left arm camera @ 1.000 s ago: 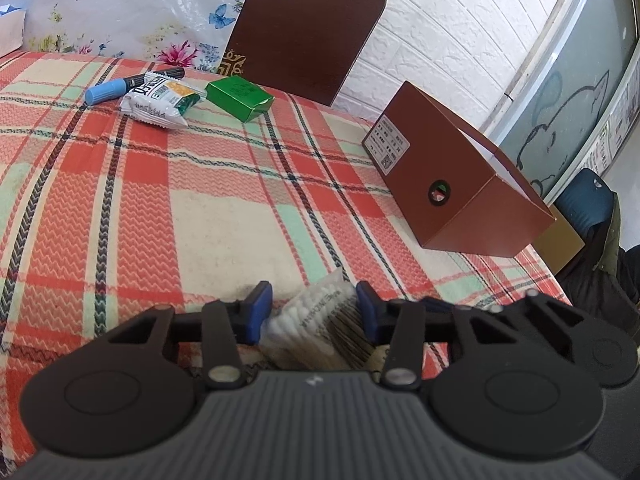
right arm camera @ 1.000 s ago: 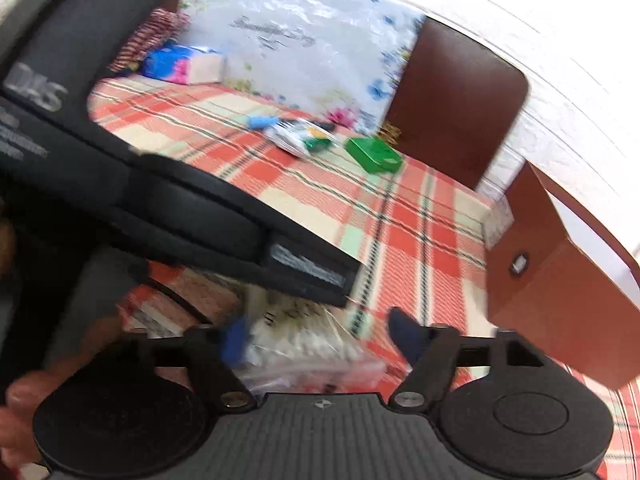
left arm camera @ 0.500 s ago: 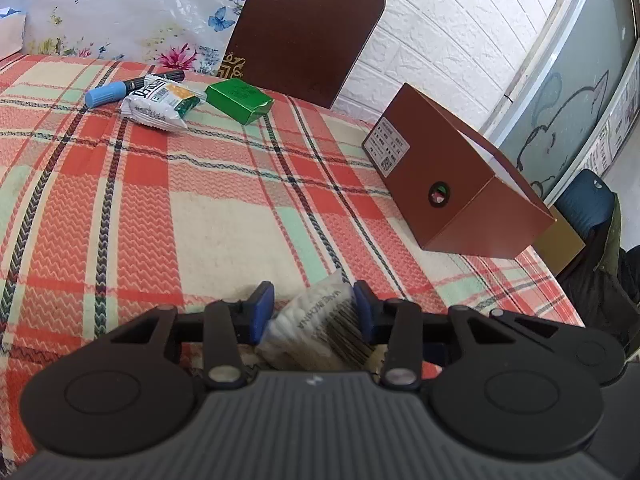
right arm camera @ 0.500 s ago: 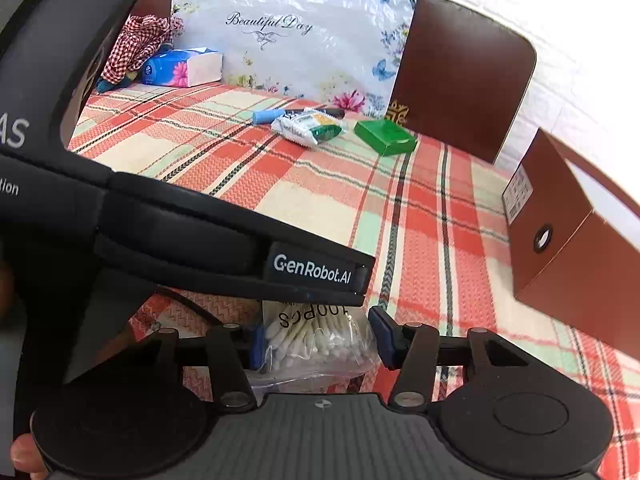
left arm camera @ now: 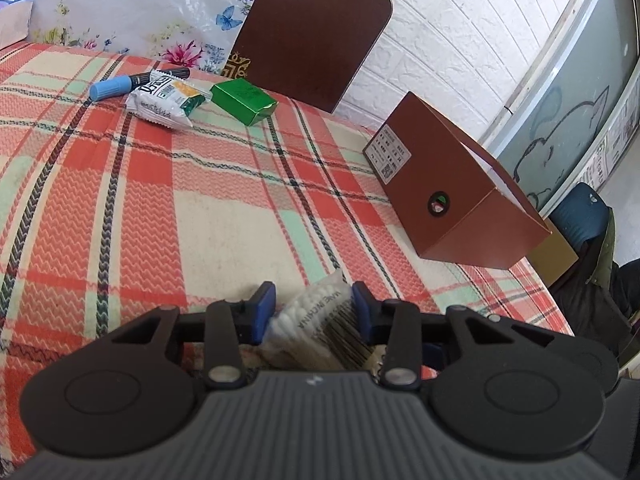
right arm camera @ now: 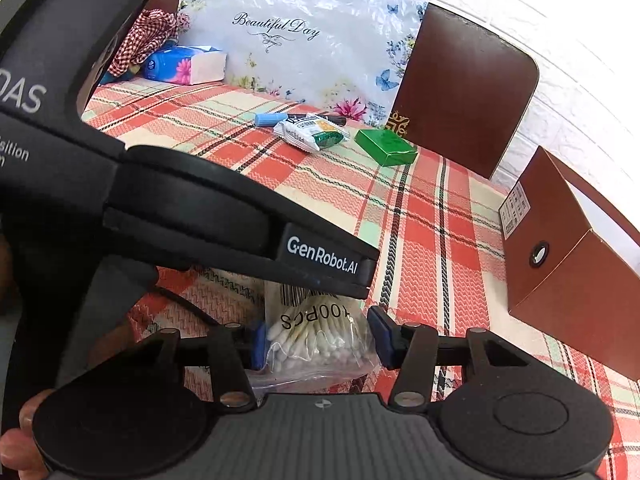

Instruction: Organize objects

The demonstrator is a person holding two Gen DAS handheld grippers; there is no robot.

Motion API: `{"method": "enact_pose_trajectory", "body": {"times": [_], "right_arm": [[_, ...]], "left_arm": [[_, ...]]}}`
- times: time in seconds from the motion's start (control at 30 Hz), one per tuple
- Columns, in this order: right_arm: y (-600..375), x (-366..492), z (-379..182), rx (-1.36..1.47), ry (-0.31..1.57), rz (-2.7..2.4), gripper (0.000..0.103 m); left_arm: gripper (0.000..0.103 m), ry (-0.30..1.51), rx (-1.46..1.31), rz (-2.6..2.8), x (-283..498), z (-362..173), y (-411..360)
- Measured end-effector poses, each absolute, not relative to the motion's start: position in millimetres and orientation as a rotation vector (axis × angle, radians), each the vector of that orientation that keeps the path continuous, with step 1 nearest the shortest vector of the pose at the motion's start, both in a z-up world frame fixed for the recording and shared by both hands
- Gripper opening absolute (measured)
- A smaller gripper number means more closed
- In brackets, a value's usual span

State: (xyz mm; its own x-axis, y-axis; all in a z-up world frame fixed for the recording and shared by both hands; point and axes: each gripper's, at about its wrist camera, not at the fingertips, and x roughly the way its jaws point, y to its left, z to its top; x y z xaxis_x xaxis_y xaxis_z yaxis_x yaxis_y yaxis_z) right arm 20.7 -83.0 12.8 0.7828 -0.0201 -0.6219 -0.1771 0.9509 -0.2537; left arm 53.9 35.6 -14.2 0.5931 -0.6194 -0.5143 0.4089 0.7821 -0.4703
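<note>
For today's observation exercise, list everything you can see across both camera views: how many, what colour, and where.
cotton swab bag: one, clear, white swabs, near table edge, between both tongs
marker: one, blue cap, far side
snack packet: one, white and green, beside marker
small box: one, green, right of packet
open box: one, brown, right side
tissue pack: one, blue, far left
tablecloth: one, red plaid
chair: one, brown, behind table
left tongs: blue pads, on the bag
right tongs: blue pads, around the bag
</note>
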Motion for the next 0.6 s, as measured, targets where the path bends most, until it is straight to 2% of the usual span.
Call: {"method": "enact_pose_trajectory", "body": {"times": [0.4, 0.6], "right_arm": [[-83.9, 22.6, 10.1, -0.297, 0.676, 0.090, 0.058], [-85.2, 23.9, 9.6, -0.284, 0.676, 0.097, 0.058]], "left_arm": [[0.044, 0.715, -0.312, -0.610, 54.4, -15.0, 34.1], [0.044, 0.715, -0.306, -0.610, 54.7, -15.0, 32.9]]}}
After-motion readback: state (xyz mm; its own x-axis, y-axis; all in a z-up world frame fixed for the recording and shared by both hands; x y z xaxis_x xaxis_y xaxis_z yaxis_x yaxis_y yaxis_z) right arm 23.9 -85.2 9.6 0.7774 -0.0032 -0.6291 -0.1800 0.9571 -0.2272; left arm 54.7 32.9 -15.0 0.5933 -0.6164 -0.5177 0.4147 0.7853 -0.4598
